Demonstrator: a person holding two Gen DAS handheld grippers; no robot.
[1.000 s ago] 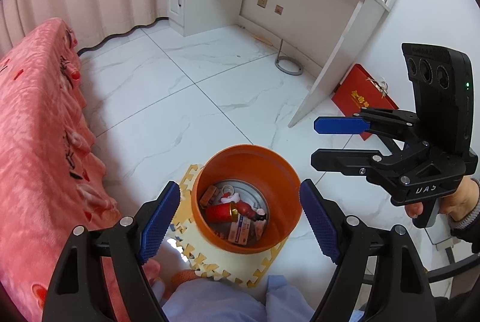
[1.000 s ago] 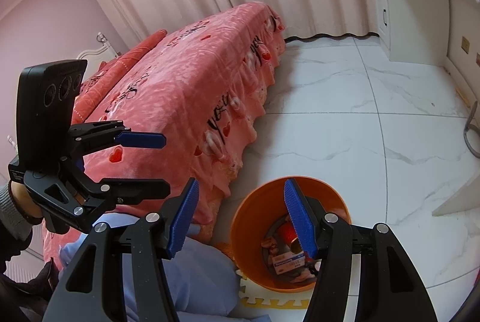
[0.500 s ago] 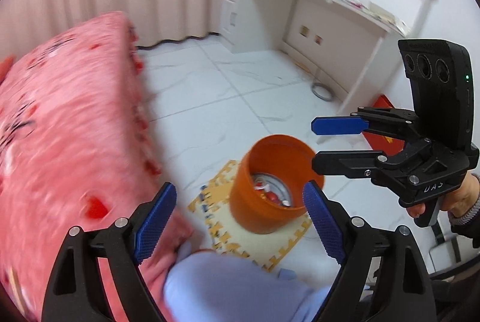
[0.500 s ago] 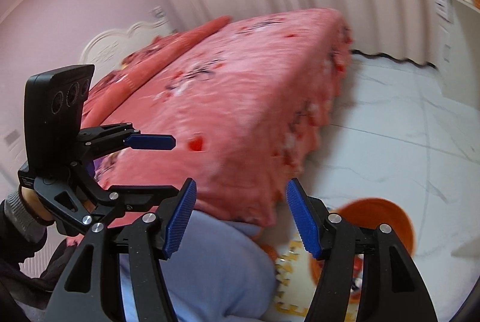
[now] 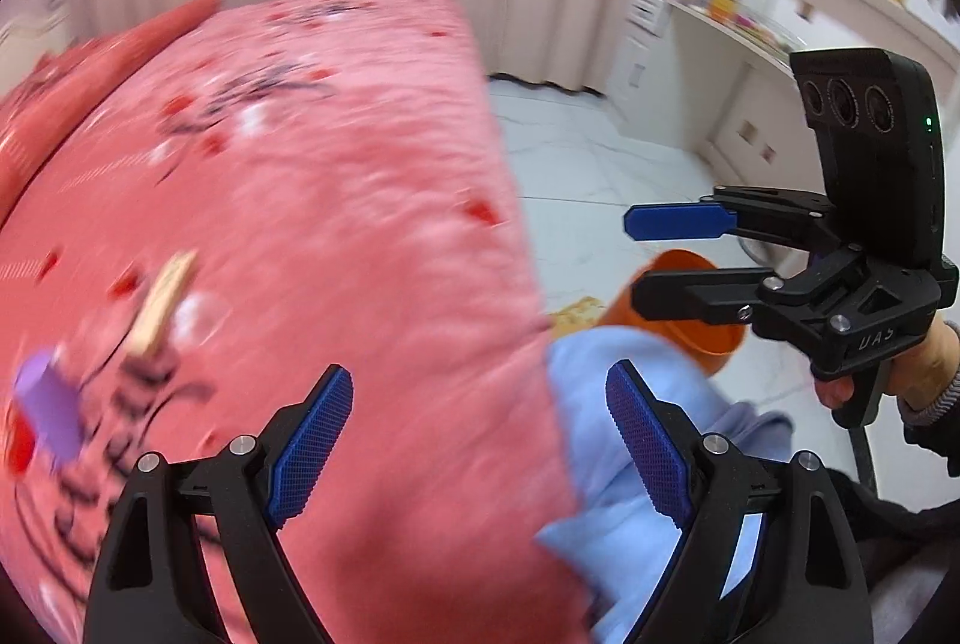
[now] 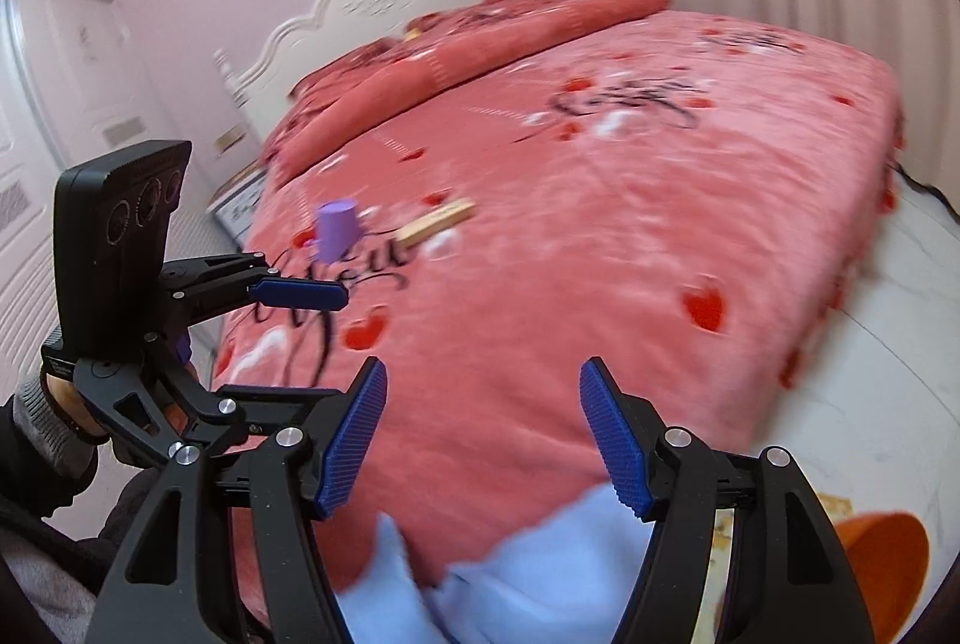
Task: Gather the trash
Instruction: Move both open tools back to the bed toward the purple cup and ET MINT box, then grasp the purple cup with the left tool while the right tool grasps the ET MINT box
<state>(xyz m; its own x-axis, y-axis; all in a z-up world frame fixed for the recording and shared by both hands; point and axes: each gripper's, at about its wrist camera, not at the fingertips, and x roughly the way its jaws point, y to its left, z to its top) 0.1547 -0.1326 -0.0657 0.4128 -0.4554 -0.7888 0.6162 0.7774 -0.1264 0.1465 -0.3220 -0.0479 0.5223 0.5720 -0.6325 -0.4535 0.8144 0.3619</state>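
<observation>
Item: purple cup (image 6: 337,230), small, smooth, cylindrical, upright on the bed (image 6: 600,236), left of centre in the right wrist view. Beside it: tan flat box (image 6: 437,222). Orange bin (image 6: 882,566), lower right corner. Your left gripper (image 5: 477,455) and right gripper (image 6: 483,434): wide, empty. Risk: the plush, soft blanket may let the light cup tip if you nudge it; motion blur may spoil aim.
</observation>
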